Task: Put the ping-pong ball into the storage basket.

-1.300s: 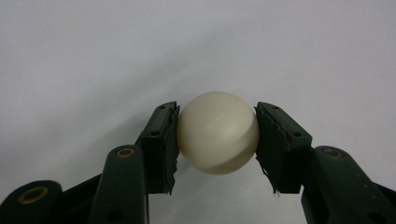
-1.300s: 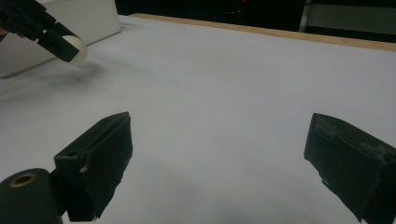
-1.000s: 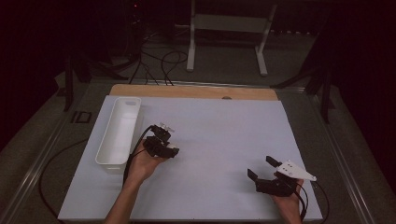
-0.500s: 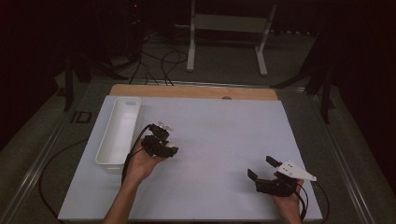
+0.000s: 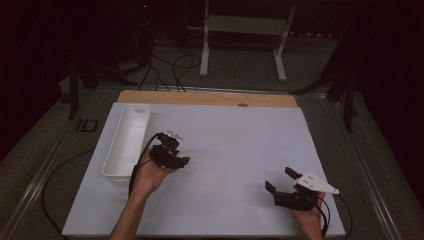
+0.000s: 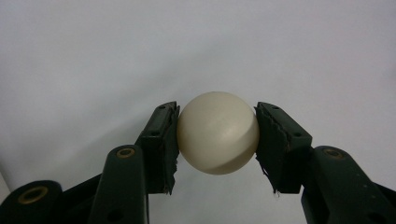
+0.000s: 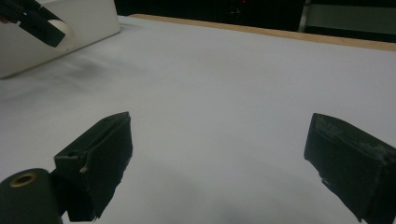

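Left gripper view has the left tool (image 6: 217, 140) clenched on a smooth cream-white ball (image 6: 218, 133), held just right of the long white plastic tray (image 5: 127, 140) by the surface's left edge, while the released right tool (image 5: 283, 182) waits near the front right corner.

Left forearm (image 5: 131, 212) in from the bottom edge, angled up and slightly right, left hand (image 5: 147, 175) wrapped round the left gripper (image 6: 217, 140) — pads clamped on both sides of a cream ball (image 6: 218, 133). Right hand (image 5: 309, 217) low at the near right, right gripper (image 5: 279, 180) pointing up-left — jaws spread wide, nothing between them.
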Demonstrator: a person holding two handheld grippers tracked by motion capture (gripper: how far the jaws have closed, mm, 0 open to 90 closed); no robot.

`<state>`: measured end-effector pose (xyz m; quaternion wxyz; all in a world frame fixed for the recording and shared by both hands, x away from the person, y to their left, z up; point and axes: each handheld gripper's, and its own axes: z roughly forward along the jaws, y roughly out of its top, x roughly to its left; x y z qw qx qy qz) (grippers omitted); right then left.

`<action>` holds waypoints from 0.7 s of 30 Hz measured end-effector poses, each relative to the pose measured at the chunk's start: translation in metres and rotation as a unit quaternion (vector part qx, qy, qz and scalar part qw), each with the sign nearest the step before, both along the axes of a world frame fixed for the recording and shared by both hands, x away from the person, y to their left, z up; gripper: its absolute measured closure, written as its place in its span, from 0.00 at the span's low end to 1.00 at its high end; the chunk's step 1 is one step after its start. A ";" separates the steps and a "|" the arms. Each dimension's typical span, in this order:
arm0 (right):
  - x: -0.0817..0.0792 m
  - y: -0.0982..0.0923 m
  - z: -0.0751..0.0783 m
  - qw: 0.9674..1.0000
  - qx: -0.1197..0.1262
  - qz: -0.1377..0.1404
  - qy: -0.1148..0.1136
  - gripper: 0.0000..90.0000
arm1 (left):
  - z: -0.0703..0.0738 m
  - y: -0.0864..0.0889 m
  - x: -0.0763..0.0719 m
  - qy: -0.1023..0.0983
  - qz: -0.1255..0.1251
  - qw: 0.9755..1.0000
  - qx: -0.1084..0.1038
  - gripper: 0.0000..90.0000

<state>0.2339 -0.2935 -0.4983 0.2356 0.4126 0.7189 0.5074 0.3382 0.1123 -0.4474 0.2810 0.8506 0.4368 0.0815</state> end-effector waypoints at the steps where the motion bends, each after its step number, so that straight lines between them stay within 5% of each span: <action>1: 0.000 0.000 0.000 1.000 0.000 0.000 0.000 0.08 | 0.000 0.000 0.000 -0.001 0.001 1.000 -0.001 0.57; 21: 0.000 0.001 0.000 1.000 0.000 -0.001 0.001 0.08 | 0.008 0.009 -0.004 -0.011 0.013 1.000 -0.011 0.57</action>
